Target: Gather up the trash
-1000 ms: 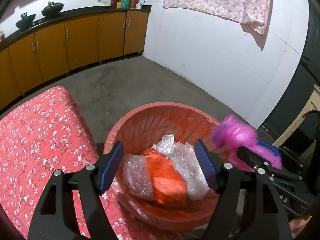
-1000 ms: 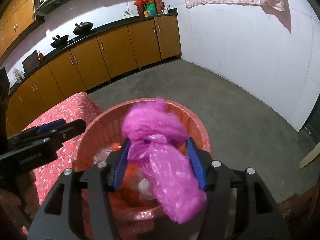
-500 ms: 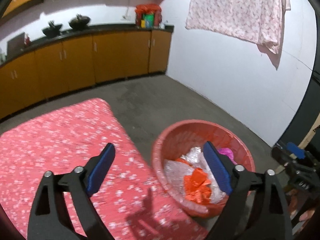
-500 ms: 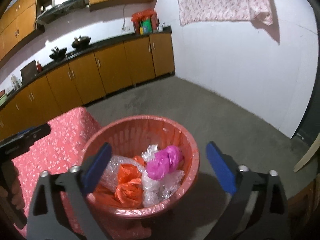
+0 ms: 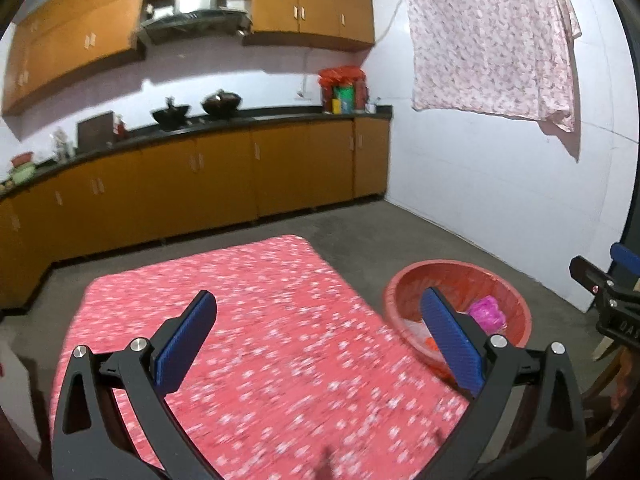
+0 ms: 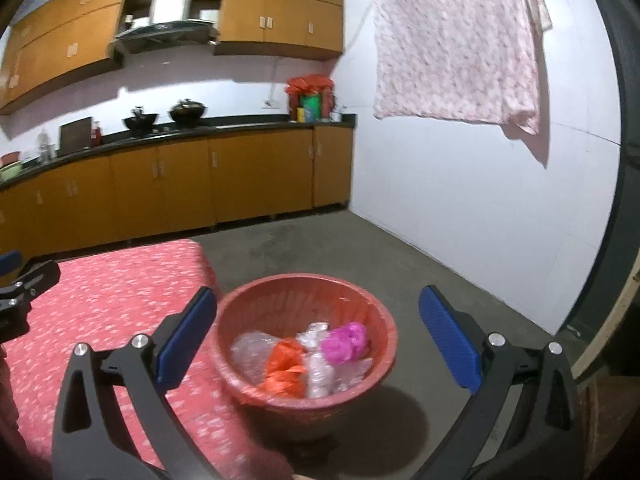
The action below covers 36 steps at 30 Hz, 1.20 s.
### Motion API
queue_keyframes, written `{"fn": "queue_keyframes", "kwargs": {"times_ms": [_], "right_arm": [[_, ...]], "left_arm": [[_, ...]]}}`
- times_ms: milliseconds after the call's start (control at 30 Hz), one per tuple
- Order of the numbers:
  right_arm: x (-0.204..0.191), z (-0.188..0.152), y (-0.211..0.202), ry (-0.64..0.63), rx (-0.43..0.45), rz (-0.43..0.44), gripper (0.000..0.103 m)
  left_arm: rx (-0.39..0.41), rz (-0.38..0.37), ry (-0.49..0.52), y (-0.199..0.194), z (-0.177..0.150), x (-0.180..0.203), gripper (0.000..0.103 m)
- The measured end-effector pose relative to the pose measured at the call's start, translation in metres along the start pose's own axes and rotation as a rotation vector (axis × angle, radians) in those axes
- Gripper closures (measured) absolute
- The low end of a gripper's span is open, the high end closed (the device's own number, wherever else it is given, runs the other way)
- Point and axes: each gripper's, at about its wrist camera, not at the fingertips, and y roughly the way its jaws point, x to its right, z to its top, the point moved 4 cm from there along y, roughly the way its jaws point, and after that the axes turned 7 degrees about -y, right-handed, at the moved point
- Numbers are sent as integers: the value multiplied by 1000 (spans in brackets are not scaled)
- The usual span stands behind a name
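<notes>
Trash in the round red basket, both grippers empty

The ribbed plastic basket [image 6: 304,344] on the concrete floor, just beside the flowered red tabletop [image 5: 260,320], holds a crinkled pink bag [image 6: 346,342], orange bag [image 6: 286,366] and clear wrap. Left gripper [image 5: 316,344] opening, right gripper [image 6: 320,340] spread wide.

One red basket [image 6: 360,300] holding one pink bag [image 6: 346,342], one orange bag [image 6: 286,366], clear plastic wrap [image 6: 320,372]. One floral-covered table [image 5: 260,320]. Two dark pots [image 6: 164,118]; one hanging cloth [image 6: 452,44].
</notes>
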Motion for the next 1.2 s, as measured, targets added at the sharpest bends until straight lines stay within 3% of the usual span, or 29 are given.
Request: {"fn": "queue_keyframes", "kwargs": {"times_ms": [400,833,1200], "right_arm": [[-38,-12,-62,-16,27,89,4],[-50,-22,-100,-11,58,113,4],[-56,-36,-101,-19,27,120,4]], "left_arm": [[68,70,-18,-61,-21,-19,2],[85,100,-24,-79,-34,-21,2],[50,107,-53,-78,-47,-30,2]]}}
